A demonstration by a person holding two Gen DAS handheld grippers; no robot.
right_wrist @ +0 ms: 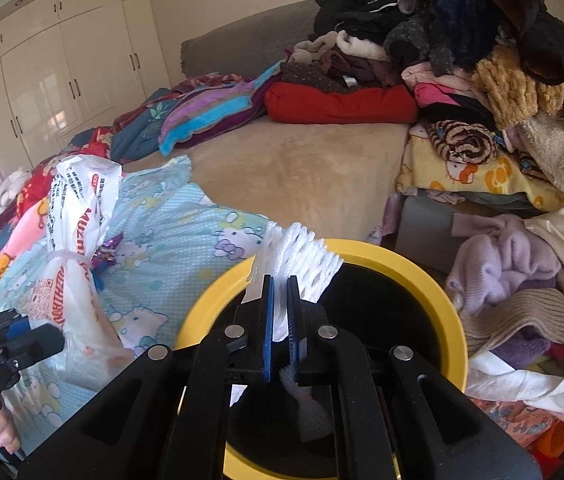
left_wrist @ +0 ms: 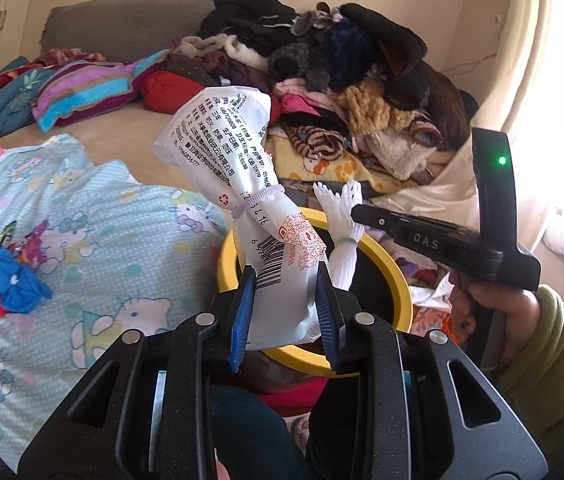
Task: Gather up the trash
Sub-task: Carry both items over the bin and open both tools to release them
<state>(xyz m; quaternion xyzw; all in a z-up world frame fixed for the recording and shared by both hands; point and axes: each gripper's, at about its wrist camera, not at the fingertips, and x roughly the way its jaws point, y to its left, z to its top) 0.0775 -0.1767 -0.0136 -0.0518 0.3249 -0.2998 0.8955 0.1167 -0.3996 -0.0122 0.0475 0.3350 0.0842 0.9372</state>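
My left gripper is shut on a white printed plastic bag, tied with a band, held upright above the yellow-rimmed black bin. The bag also shows in the right wrist view, with the left gripper at the lower left. My right gripper is shut on a white foam net sleeve and holds it over the bin. In the left wrist view the right gripper and foam sleeve hang over the bin's far rim. Colourful wrappers and a blue scrap lie on the quilt.
A light blue cartoon quilt covers the near bed. A tall pile of clothes stands at the back right. More clothes lie right of the bin. White wardrobes line the far wall.
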